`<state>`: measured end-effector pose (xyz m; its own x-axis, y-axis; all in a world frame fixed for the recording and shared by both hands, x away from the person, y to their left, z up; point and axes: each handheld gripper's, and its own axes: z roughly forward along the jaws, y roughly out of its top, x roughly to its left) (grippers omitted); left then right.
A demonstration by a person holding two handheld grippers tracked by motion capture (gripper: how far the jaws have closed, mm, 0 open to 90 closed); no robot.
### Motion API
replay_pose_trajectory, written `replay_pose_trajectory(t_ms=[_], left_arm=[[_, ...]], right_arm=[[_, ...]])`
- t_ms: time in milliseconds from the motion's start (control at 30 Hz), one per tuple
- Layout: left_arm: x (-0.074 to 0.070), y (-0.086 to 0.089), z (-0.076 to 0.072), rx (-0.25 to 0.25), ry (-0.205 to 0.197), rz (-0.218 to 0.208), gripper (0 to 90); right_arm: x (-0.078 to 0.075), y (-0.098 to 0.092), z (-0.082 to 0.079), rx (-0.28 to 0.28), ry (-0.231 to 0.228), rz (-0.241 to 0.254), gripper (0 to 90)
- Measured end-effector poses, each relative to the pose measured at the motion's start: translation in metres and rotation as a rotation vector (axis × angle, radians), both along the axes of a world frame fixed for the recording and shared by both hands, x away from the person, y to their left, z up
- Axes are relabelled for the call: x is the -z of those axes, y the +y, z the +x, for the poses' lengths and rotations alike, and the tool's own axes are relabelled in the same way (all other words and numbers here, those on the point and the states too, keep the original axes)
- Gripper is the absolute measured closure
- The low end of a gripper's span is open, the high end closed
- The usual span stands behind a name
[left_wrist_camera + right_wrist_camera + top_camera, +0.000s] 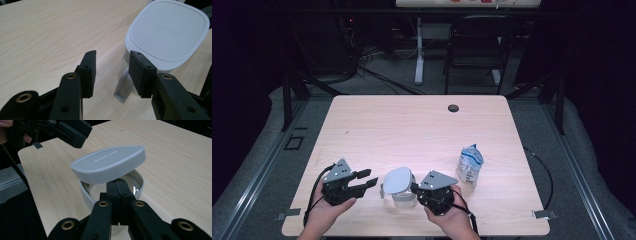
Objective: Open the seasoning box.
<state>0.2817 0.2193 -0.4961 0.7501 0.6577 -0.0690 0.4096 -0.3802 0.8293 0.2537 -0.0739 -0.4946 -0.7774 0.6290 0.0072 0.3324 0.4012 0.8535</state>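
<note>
Embossed line of letters on lid (167, 32), upside down in left gripper view, toward 1 o'clock from lid centre; too faint to read. Same line seen in right gripper view, on lid top (107, 158), also not readable. Blue print on white pouch (470, 165) in high view, too small to read.

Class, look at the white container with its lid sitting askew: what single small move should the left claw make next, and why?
Probably ease the open left claw onto the lid and press it level. The lid lies tilted, one edge raised off the container, while the right claw is shut on the container's rim, steadying it. The left claw's pads stand apart with nothing between them, beside the container's handle.
</note>
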Motion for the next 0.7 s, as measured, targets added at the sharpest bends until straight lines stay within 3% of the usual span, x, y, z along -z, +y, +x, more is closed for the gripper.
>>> replay_pose_trajectory(t_ms=[700], left_arm=[[0.000, 0.010, -0.005, -0.026, 0.000, 0.005, 57.7]], right_arm=[[-0.006, 0.013, 0.000, -0.035, -0.014, 0.023, 90.0]])
